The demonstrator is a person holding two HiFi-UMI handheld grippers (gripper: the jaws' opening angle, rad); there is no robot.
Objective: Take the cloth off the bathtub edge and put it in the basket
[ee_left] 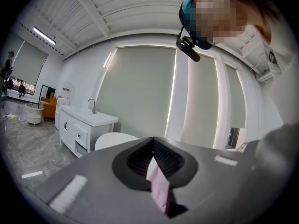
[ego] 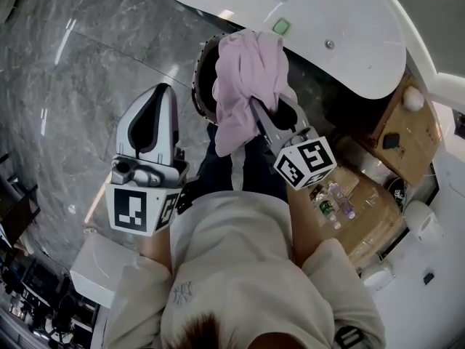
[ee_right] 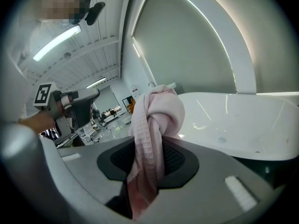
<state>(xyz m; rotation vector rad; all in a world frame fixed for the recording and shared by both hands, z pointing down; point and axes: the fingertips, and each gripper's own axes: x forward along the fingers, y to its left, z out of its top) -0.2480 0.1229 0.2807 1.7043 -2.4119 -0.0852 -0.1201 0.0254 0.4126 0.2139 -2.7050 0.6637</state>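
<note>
Holding firm: your right gripper (ego: 259, 111) is clamped on the pink waffle-weave cloth (ego: 247, 78). The fabric is bunched in a knot beyond the jaw tips, with a tail hanging back between them. The cloth is clear of the white oval bathtub (ego: 327, 20) and none of it rests on the tub's edge. So the pick-up looks done and you're in the carry-and-drop step.

From the head view the bundle hangs right over the dark round basket (ego: 198, 86), which stands on the grey marble floor (ego: 87, 64) just beside the bathtub's near edge. Only the basket's left rim shows past the fabric, and the cloth's long tail trails toward you past the near rim. Whether any of it touches the basket I can't tell.

Your left gripper (ego: 161, 93) hovers to the left of the basket, apart from the cloth, with its jaws together. A pale pink sliver shows in their seam, and I can't make out what it is.

Next move, as I read it: bring the bundle down into the basket's mouth and get that tail inside the near rim, not draped over it. Then part the right jaws. Watch for the weave catching on the pads as you let go.
</note>
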